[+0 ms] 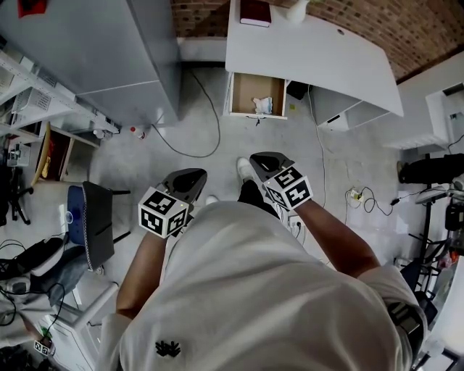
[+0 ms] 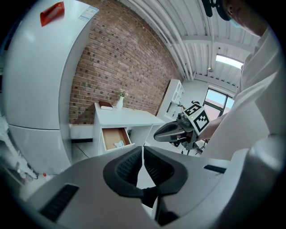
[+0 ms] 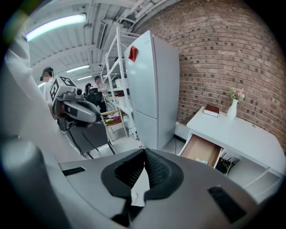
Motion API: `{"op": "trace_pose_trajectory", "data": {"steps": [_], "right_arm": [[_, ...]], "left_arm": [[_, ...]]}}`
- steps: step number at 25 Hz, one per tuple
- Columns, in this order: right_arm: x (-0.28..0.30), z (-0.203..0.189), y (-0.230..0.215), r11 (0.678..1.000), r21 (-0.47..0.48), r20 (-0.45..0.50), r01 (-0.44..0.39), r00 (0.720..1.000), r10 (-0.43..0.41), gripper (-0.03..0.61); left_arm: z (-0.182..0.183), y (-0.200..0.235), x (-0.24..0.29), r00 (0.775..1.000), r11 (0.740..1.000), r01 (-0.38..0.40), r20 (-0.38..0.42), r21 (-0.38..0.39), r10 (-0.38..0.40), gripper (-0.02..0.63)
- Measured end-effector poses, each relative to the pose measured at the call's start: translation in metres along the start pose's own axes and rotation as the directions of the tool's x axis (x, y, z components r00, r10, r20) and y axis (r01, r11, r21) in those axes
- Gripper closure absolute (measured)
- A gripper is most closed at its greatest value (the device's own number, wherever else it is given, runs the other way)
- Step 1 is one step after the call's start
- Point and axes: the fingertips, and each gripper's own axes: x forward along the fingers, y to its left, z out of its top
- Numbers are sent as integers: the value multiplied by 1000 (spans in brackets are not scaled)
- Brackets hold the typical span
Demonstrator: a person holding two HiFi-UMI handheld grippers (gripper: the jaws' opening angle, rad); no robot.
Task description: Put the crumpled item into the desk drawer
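A pale crumpled item [image 1: 262, 106] lies inside the open wooden desk drawer [image 1: 250, 88] under the white desk [image 1: 312, 51]. Both grippers hang well back from it, close to the person's body. The left gripper [image 1: 194, 174] and the right gripper [image 1: 259, 157] are shut with nothing between the jaws. In the left gripper view the jaws [image 2: 143, 154] meet at the tips, with the drawer [image 2: 111, 136] and the item [image 2: 119, 144] far beyond. The right gripper view shows its jaws [image 3: 144, 159] closed, the drawer [image 3: 196, 150] off to the right.
A tall grey cabinet [image 1: 109, 51] stands left of the desk. A dark red book [image 1: 255, 12] lies on the desk top. A cable [image 1: 196, 138] trails over the floor. A chair [image 1: 94, 221] and shelving [image 1: 29, 109] crowd the left side.
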Motion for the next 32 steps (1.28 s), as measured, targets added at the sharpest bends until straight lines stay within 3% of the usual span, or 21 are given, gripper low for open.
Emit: {"op": "trace_pose_trajectory", "data": {"steps": [5, 12, 32], "right_arm": [[-1, 5, 8, 999, -40, 4, 8, 1000, -8, 549], [-3, 6, 9, 1000, -24, 7, -6, 1000, 7, 549], [6, -3, -26, 1000, -9, -18, -4, 1000, 4, 549]], "left_arm": [[-3, 1, -3, 1000, 1000, -1, -3, 0, 1, 581], [-6, 0, 0, 1000, 1000, 6, -17, 3, -6, 582], [1, 12, 27, 997, 1000, 9, -70, -16, -11, 581]]}}
